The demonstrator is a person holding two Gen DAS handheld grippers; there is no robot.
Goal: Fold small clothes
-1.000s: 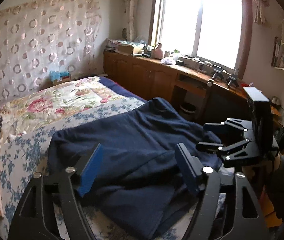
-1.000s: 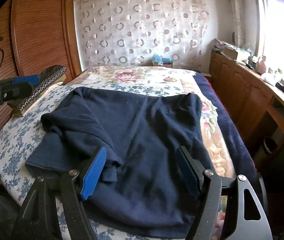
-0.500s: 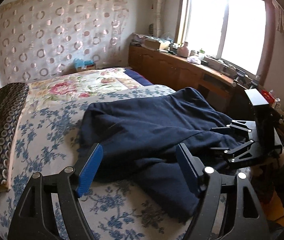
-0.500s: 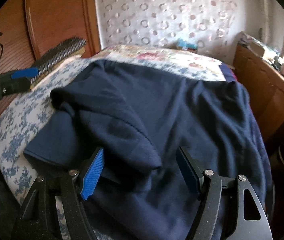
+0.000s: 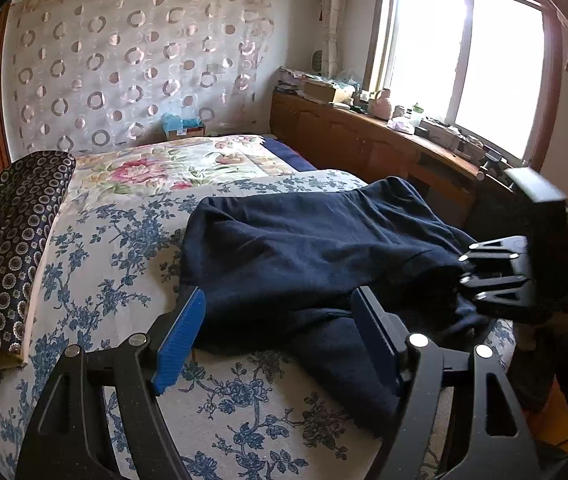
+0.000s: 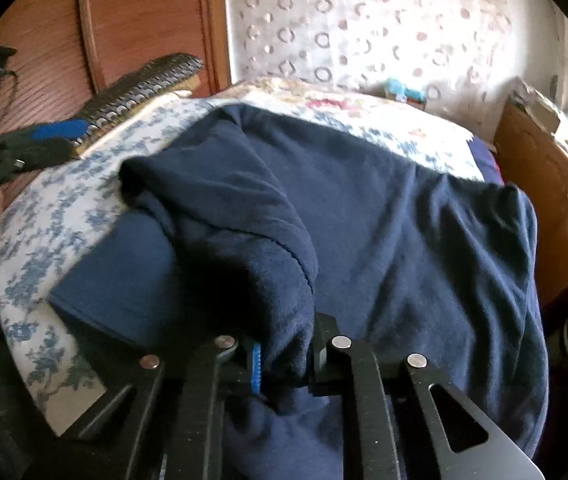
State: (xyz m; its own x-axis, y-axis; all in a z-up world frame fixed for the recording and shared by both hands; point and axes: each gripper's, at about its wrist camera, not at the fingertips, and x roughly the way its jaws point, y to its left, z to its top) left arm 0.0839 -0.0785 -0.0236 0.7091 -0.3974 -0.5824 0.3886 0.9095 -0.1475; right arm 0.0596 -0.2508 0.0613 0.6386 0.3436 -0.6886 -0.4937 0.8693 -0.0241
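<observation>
- Clamping a bunched fold of the navy garment, the right gripper has its jaws closed on cloth at about 6 o'clock in its own view.
- The left gripper hovers with fingers spread wide and nothing between them, just above the garment's near edge at 6 o'clock in the left view.
- The garment lies rumpled across the floral bedspread, one flap already doubled over toward 9 o'clock.
- Judged from this, folding is at an early stage: one layer is turned, no tidy rectangle yet, and smoothing plus further folds remain.
- A patterned cushion sits at 9 o'clock, apart from the garment.
</observation>
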